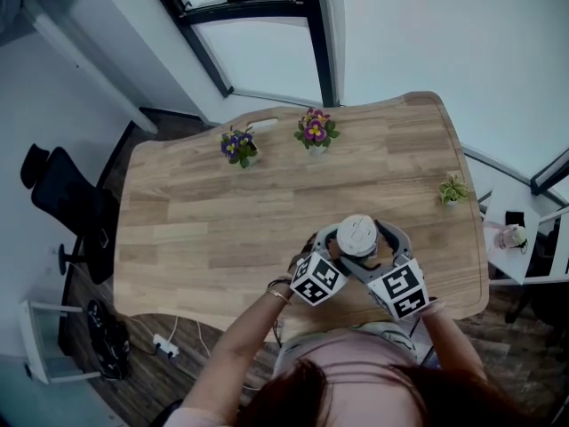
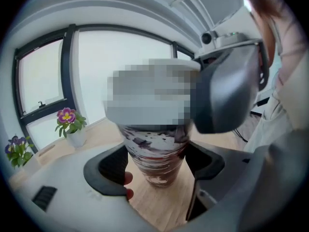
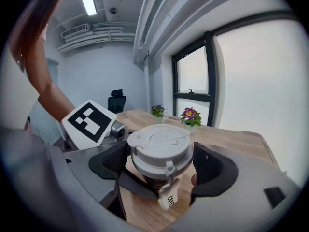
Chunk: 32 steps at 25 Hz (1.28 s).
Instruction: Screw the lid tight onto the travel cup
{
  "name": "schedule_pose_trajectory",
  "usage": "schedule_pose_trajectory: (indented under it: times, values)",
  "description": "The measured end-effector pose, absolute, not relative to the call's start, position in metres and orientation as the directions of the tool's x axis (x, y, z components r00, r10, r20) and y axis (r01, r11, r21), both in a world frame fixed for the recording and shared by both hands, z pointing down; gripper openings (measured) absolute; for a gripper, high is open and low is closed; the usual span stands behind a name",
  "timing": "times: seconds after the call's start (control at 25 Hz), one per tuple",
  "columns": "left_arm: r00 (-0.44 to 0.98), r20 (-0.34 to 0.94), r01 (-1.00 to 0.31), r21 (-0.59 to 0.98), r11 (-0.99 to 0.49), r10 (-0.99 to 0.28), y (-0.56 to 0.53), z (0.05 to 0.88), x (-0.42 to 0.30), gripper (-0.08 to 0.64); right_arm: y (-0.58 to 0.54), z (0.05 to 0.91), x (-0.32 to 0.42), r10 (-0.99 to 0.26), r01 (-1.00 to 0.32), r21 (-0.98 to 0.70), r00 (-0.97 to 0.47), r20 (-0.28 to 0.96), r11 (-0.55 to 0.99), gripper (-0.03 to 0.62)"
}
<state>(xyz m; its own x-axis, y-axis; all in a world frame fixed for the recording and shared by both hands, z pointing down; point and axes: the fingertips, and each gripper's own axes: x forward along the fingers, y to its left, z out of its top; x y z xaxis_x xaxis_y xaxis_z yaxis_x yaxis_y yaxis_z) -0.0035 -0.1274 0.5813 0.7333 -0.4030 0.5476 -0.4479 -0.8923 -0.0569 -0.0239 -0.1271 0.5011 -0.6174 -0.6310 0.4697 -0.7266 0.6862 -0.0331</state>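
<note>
The travel cup [image 1: 358, 236] stands near the front edge of the wooden table [image 1: 204, 229], wearing a white lid [image 3: 160, 149]. In the left gripper view its marbled brown-and-white body [image 2: 155, 158] sits between both dark pads, with my left gripper [image 2: 157, 163] shut on it low down. My right gripper [image 3: 161, 166] is shut on the lid's rim, one pad on each side. A small paper tag [image 3: 169, 197] hangs from the lid. In the head view the left gripper [image 1: 342, 251] and right gripper [image 1: 377, 249] meet at the cup from the near side.
Three small potted plants stand on the table: a blue-flowered one [image 1: 238, 145], a pink-flowered one [image 1: 315, 132] and a small green one [image 1: 453, 189]. A black office chair [image 1: 67, 198] is left of the table. A side stand holding a pink object [image 1: 511, 236] is at the right.
</note>
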Motion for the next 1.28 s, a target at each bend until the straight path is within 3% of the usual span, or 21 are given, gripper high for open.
schedule_pose_trajectory:
  times: [0.16, 0.28, 0.6, 0.8, 1.0, 1.28]
  values:
    - [0.762, 0.581, -0.311, -0.058, -0.949, -0.285, -0.12, 0.582, -0.003, 0.357, -0.124, 0.502, -0.024, -0.511, -0.602, -0.015, -0.691, 0.512, 0.798, 0.385]
    - [0.759, 0.592, -0.292, -0.06, -0.955, -0.269, -0.12, 0.582, -0.003, 0.357, -0.124, 0.501, -0.026, -0.486, -0.568, -0.007, -0.712, 0.507, 0.823, 0.383]
    - [0.719, 0.551, -0.469, -0.065, -0.881, -0.424, -0.127, 0.581, -0.002, 0.357, -0.132, 0.498, -0.021, -0.726, -0.791, 0.015, -0.553, 0.408, 0.611, 0.383]
    - [0.747, 0.563, -0.392, -0.058, -0.918, -0.355, -0.125, 0.582, -0.004, 0.357, -0.126, 0.506, -0.021, -0.582, -0.685, -0.049, -0.652, 0.485, 0.727, 0.383]
    - [0.752, 0.588, -0.326, -0.059, -0.944, -0.297, -0.123, 0.582, -0.001, 0.357, -0.126, 0.504, -0.023, -0.518, -0.588, 0.018, -0.696, 0.497, 0.808, 0.383]
    - [0.71, 0.554, -0.476, -0.077, -0.876, -0.434, -0.13, 0.58, 0.0, 0.357, -0.132, 0.501, -0.018, -0.727, -0.79, 0.041, -0.541, 0.424, 0.612, 0.383]
